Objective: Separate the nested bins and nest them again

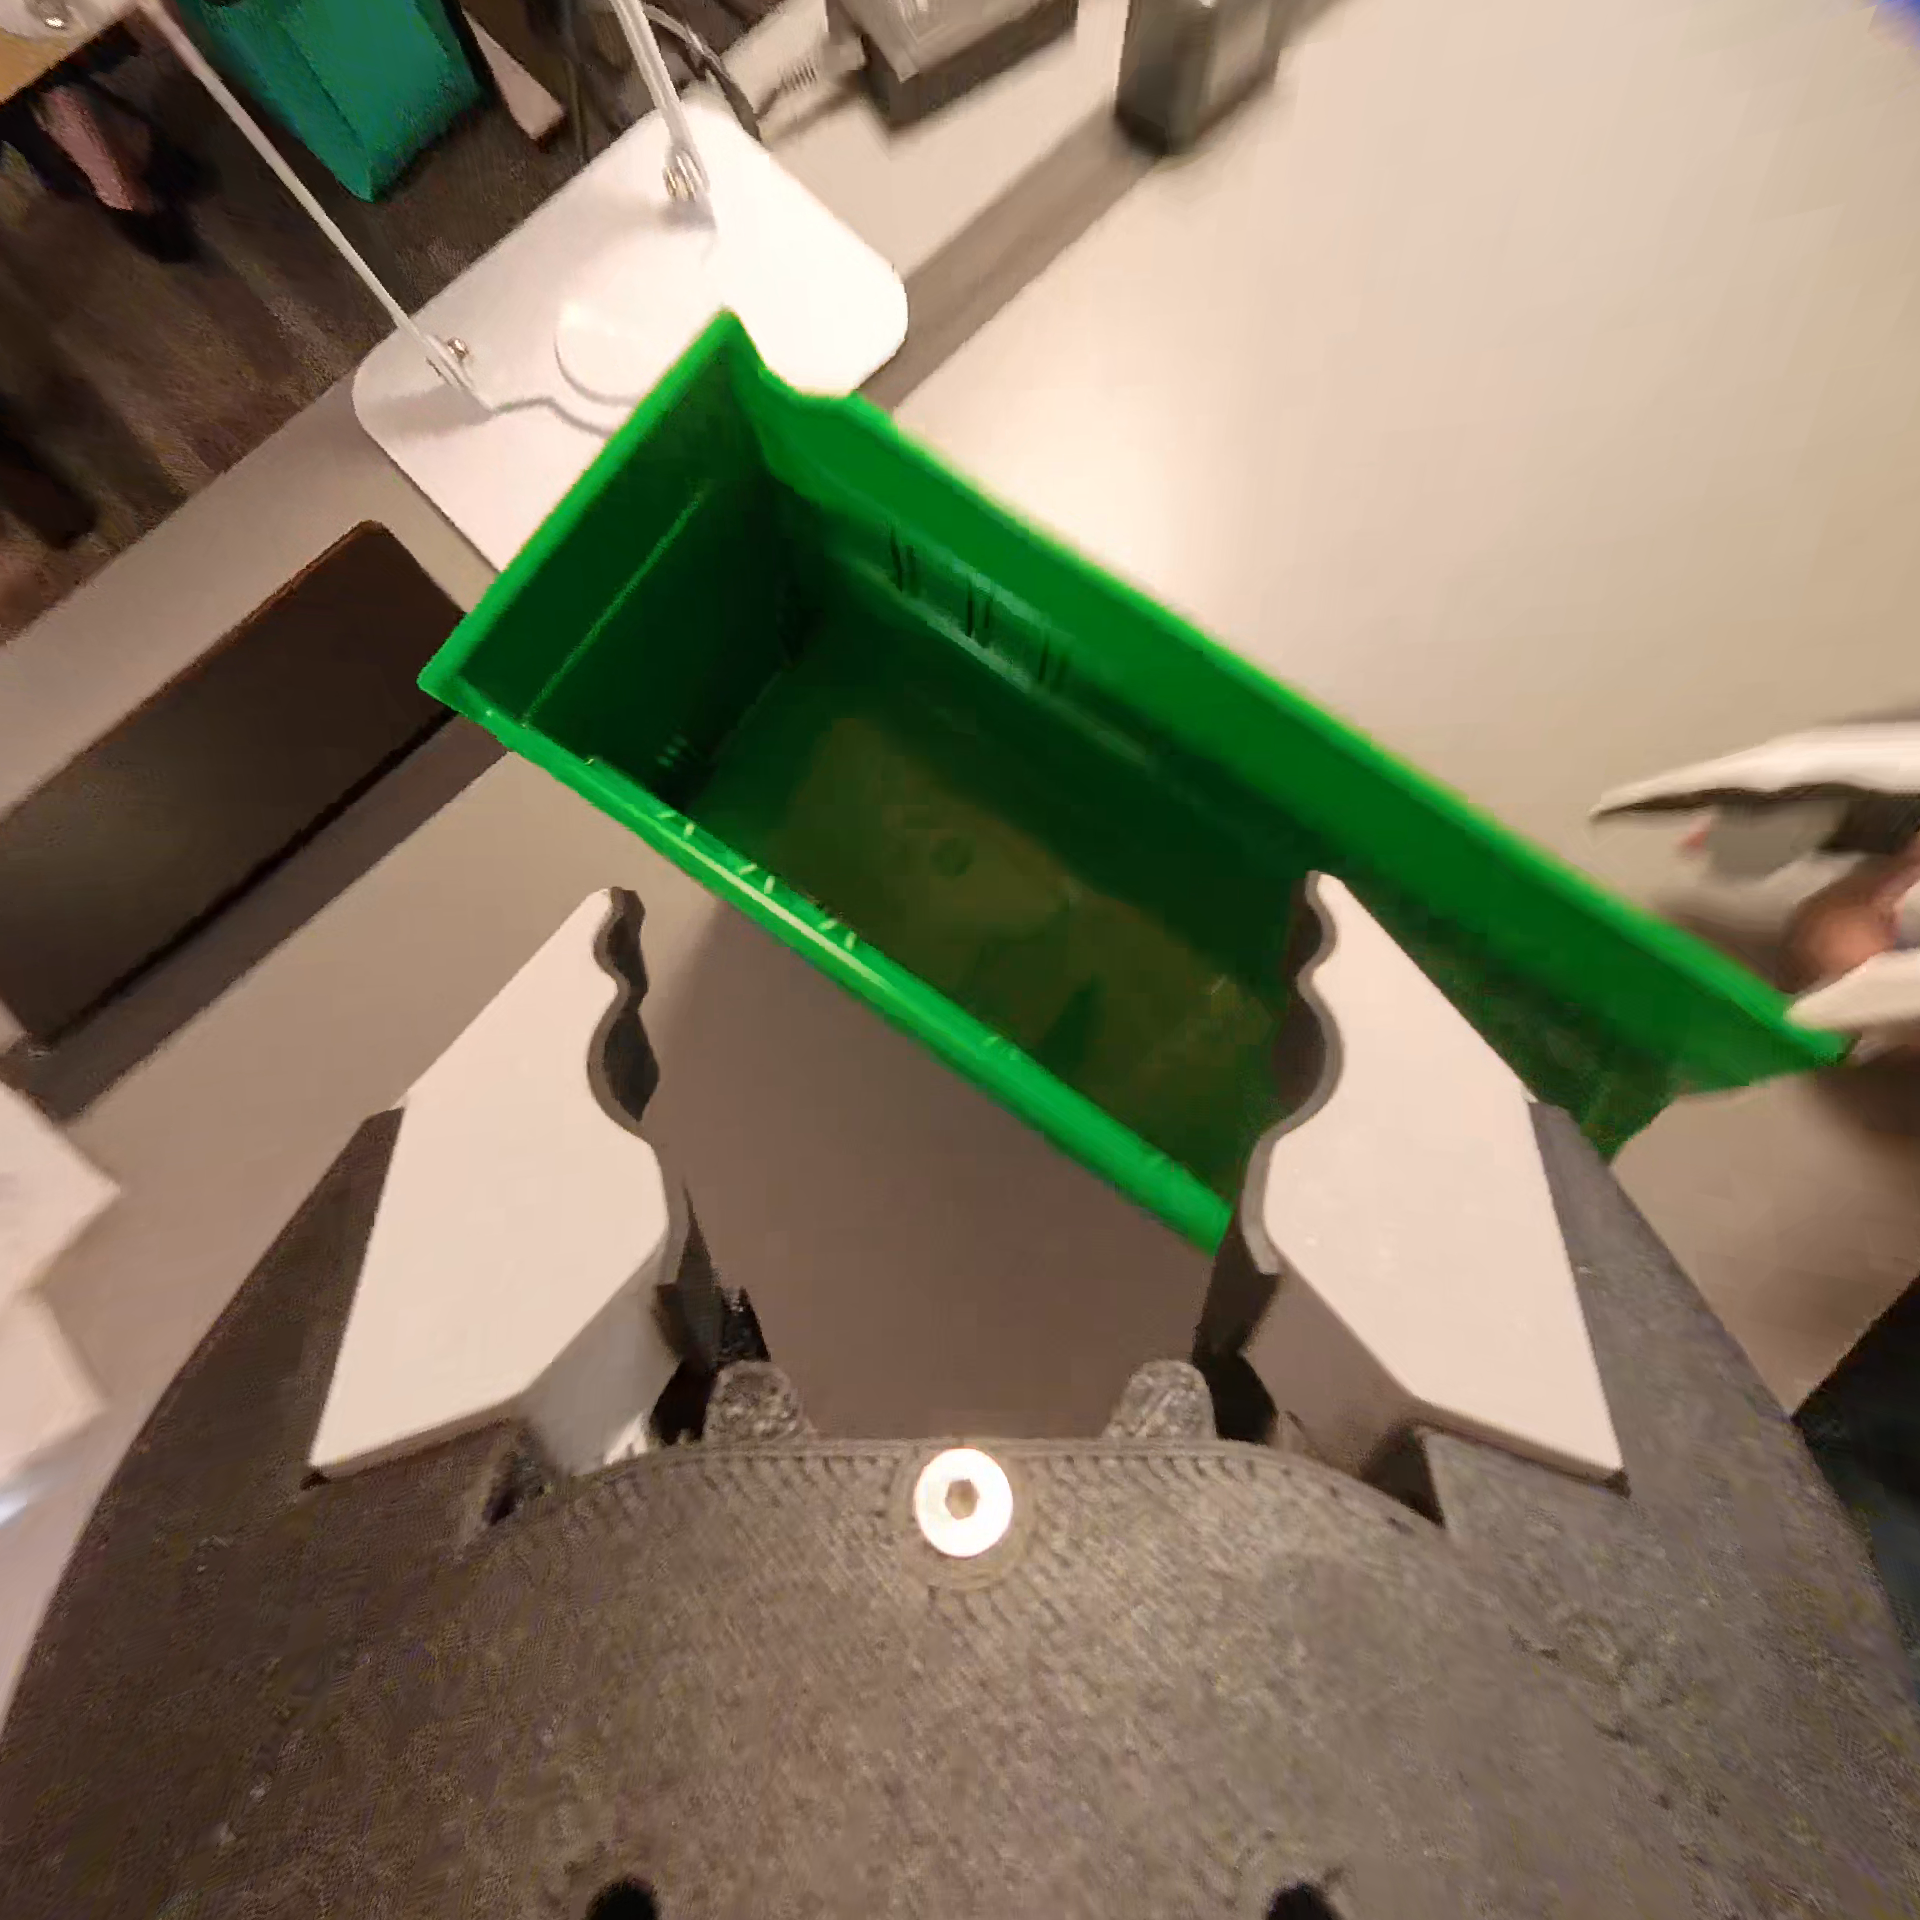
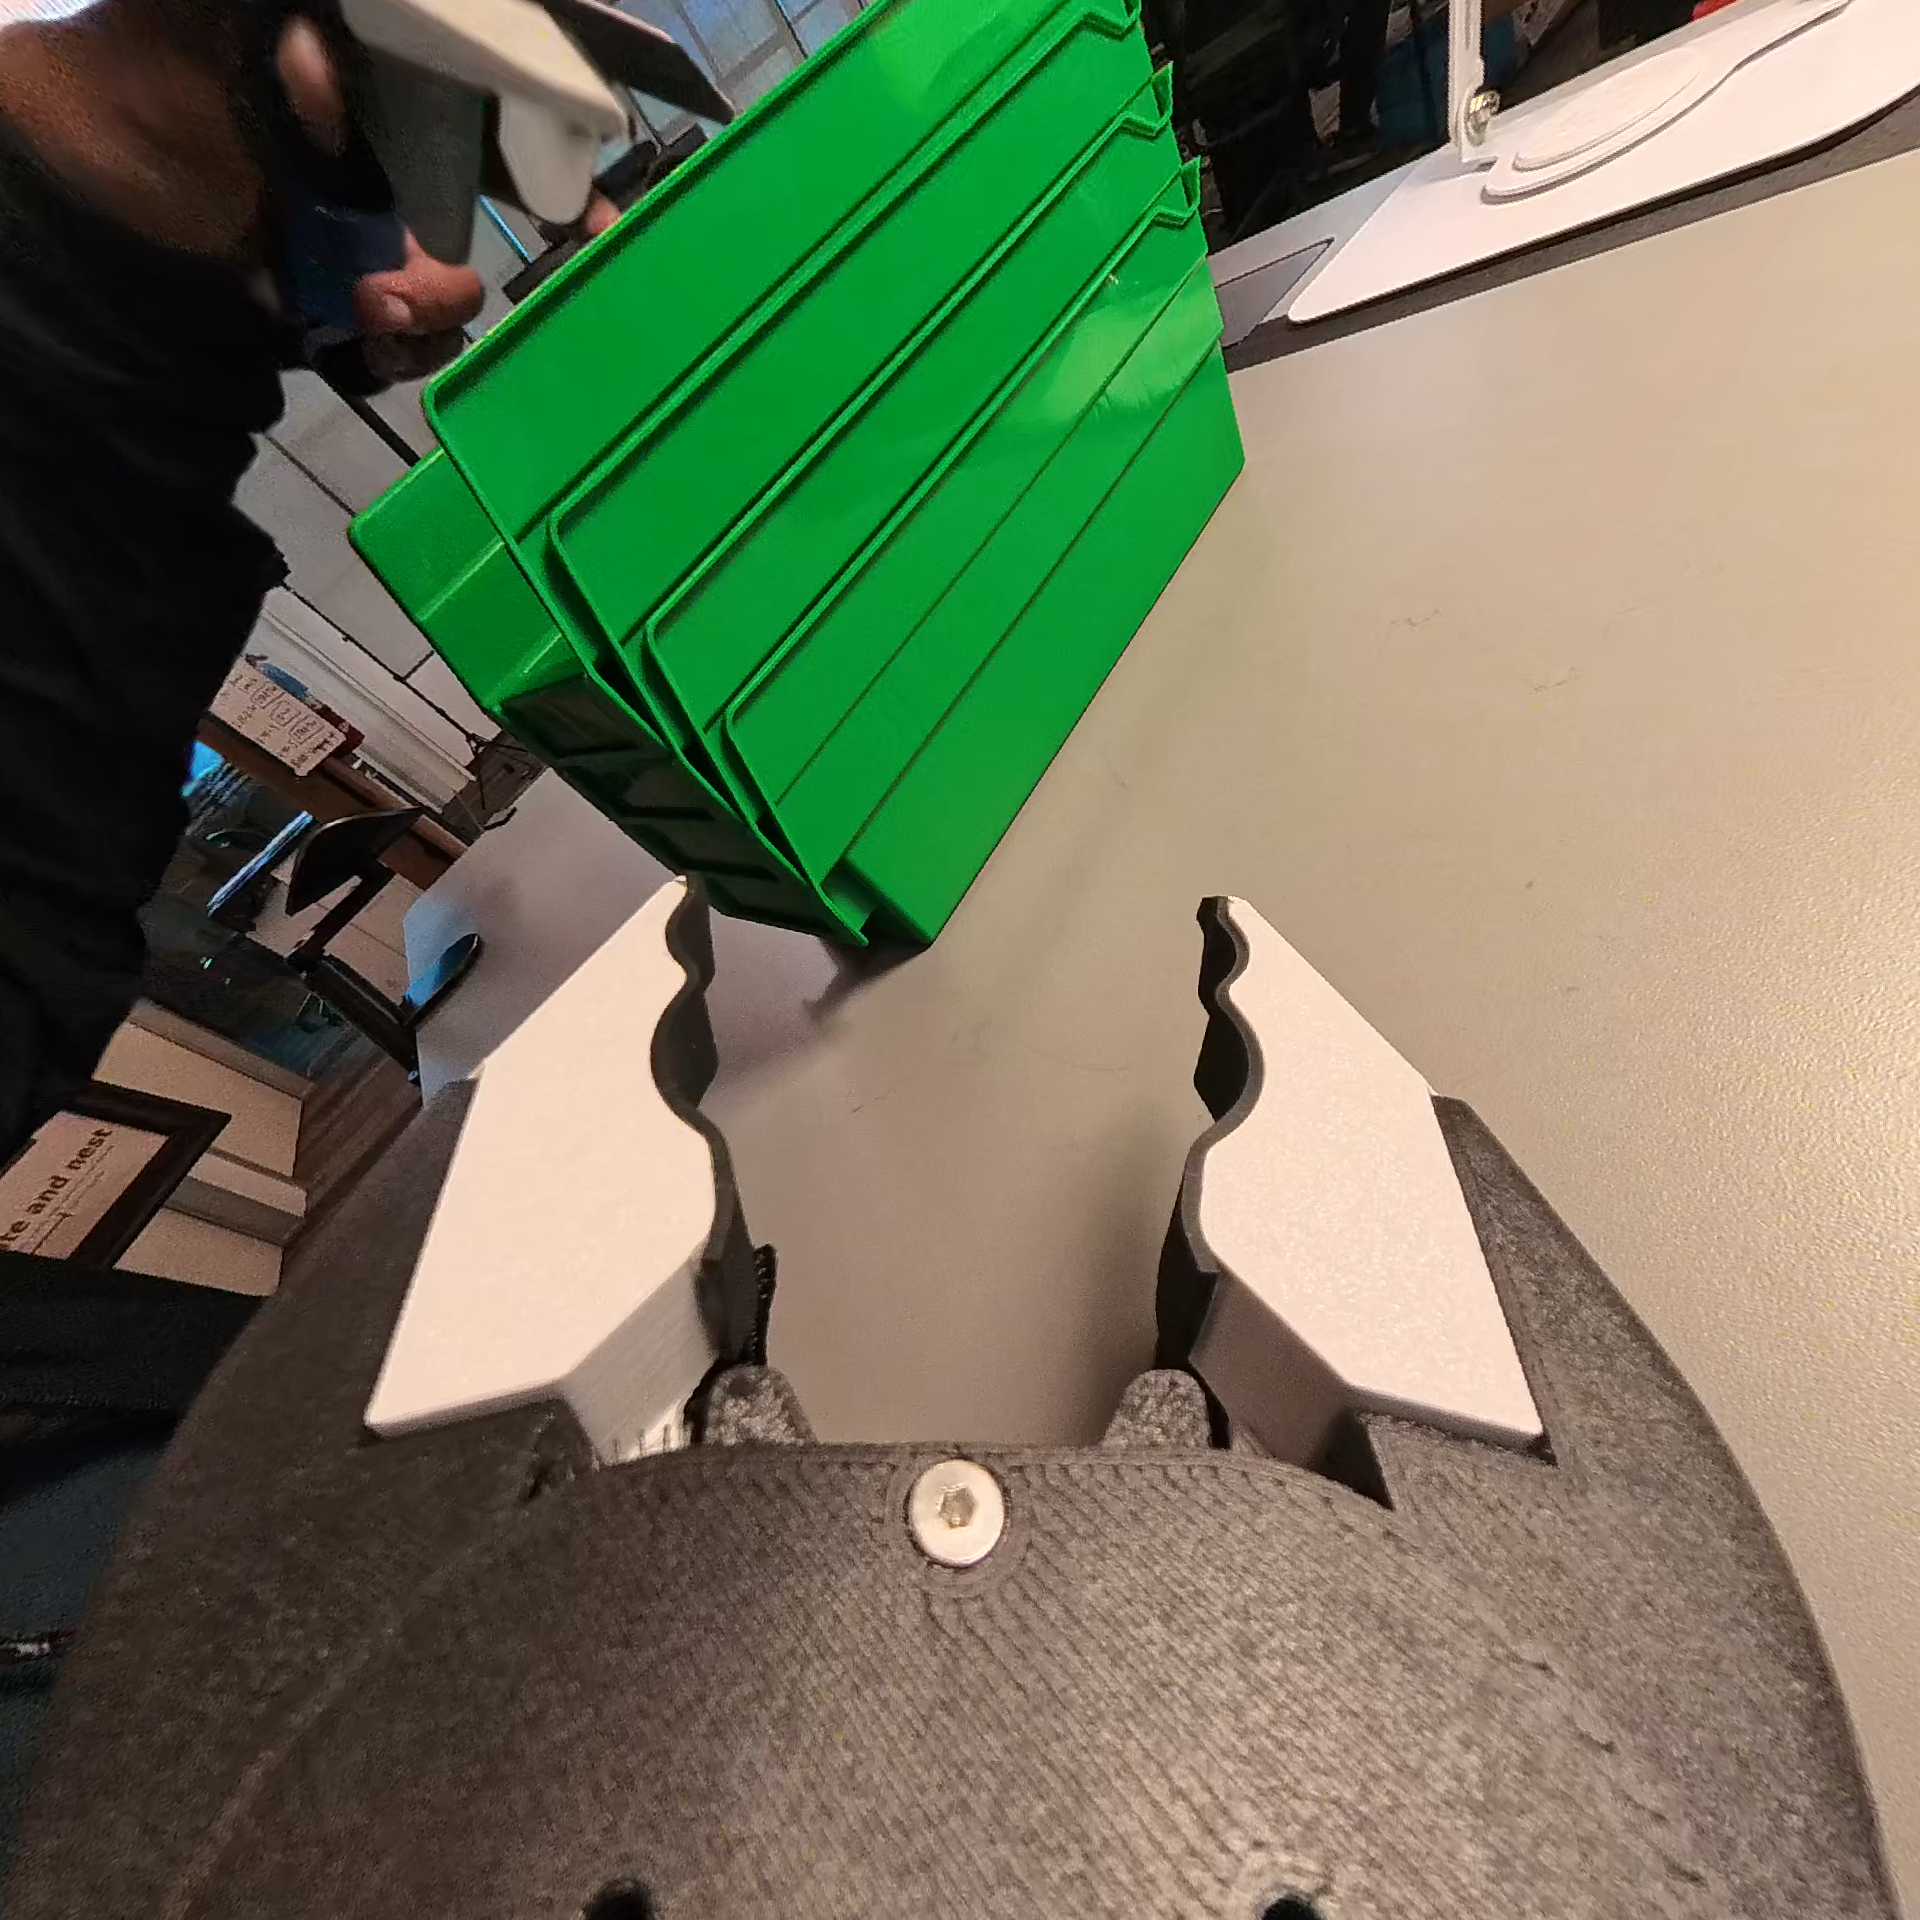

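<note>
A stack of several nested green bins (image 2: 831,499) stands on the beige table (image 2: 1507,831). In the left wrist view I look down into the top bin (image 1: 935,831), which is empty inside. My left gripper (image 1: 966,888) hovers over the stack with its jaws wide open. The bin's near long wall lies between the fingers, and neither pad presses on it. It also shows above the stack in the right wrist view (image 2: 520,114). My right gripper (image 2: 951,899) is open and empty, low over the table, just short of the stack's near bottom corner. It shows blurred by the bin's right end (image 1: 1829,904).
A white base plate (image 1: 644,343) with thin rods lies beyond the stack and also shows in the right wrist view (image 2: 1558,156). A dark rectangular recess (image 1: 208,769) is in the table at left. Grey boxes (image 1: 1195,62) stand at the back. A person in dark clothes (image 2: 104,520) is at left.
</note>
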